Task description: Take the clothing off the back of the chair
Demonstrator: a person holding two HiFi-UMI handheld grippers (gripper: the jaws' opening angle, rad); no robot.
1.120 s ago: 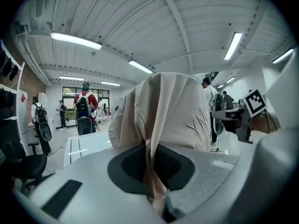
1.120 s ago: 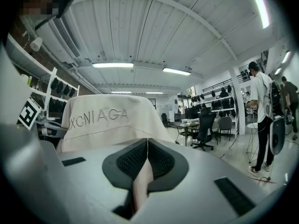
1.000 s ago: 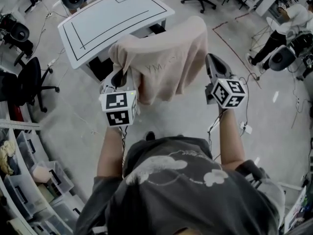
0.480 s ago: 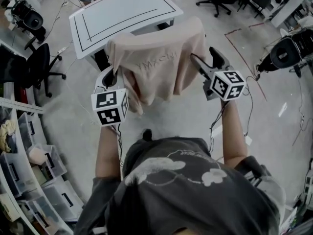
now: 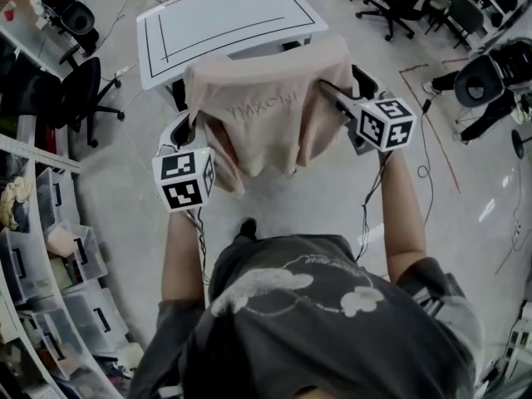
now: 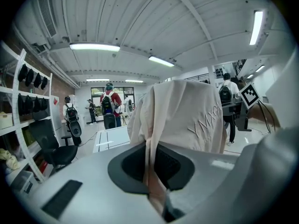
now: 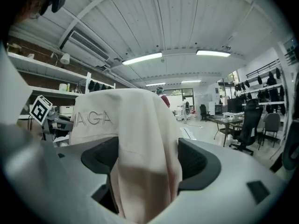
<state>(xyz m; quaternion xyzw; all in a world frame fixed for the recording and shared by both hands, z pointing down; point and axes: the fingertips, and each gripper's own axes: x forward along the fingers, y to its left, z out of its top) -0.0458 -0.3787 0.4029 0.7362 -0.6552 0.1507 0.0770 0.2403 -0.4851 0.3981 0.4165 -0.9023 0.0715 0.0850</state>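
A beige sweatshirt (image 5: 266, 106) hangs over the chair back, which is hidden under it. My left gripper (image 5: 193, 127) is at its left edge, shut on a fold of the cloth. In the left gripper view the sweatshirt (image 6: 182, 115) runs down into the pinched jaws of the left gripper (image 6: 150, 164). My right gripper (image 5: 332, 94) is at the garment's right edge and its jaws are opening. In the right gripper view the sweatshirt (image 7: 135, 139) hangs loosely between the wide jaws of the right gripper (image 7: 147, 167).
A white table (image 5: 224, 15) with black lines stands just behind the chair. Black office chairs stand at the left (image 5: 75, 98) and at the back right (image 5: 399, 7). Shelves with storage bins (image 5: 41, 264) line the left side. People (image 6: 110, 108) stand far off.
My right gripper has moved in from the right to the sweatshirt's edge, and its jaws have gone from shut to wide around the cloth. The left gripper keeps its hold.
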